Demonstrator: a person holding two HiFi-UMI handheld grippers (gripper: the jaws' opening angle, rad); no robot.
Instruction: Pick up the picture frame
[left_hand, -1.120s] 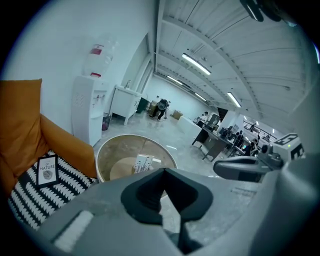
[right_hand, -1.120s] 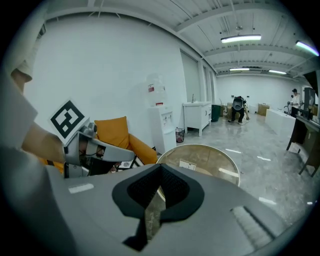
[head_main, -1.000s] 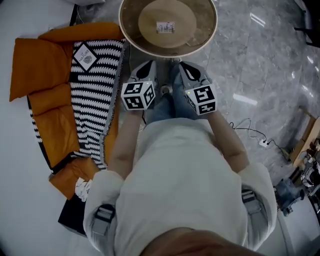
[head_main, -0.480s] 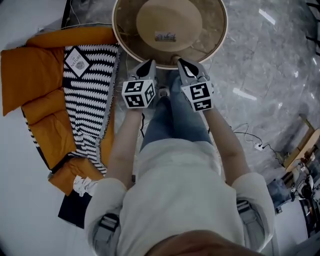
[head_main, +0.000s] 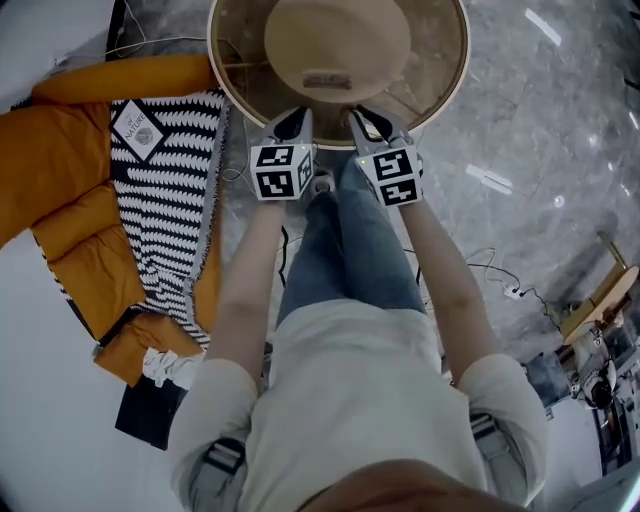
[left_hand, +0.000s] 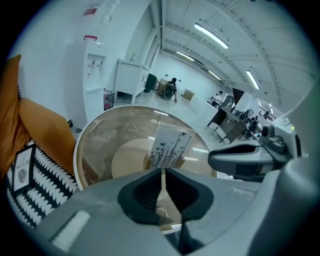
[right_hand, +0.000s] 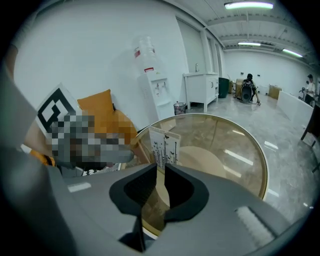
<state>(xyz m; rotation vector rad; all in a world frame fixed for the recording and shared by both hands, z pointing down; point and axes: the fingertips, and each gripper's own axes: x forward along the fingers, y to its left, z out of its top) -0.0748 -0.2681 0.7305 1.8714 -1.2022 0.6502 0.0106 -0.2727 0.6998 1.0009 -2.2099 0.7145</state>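
While the picture frame (head_main: 327, 80) stands untouched on the round glass table (head_main: 430, 70), just ahead of both claws, the pickup is all left to do: the left claw (head_main: 292, 128) is closed on nothing (barely a slit), and the right claw (head_main: 366, 122) is opening, empty.

The left gripper (left_hand: 163, 172) fills the foreground, its dark jaws almost touching, nothing between them. Beyond stands a round glass-topped table (left_hand: 78, 150) bearing a small white picture frame (left_hand: 170, 147) printed with black stems. An orange cushion (left_hand: 42, 135) lies left.
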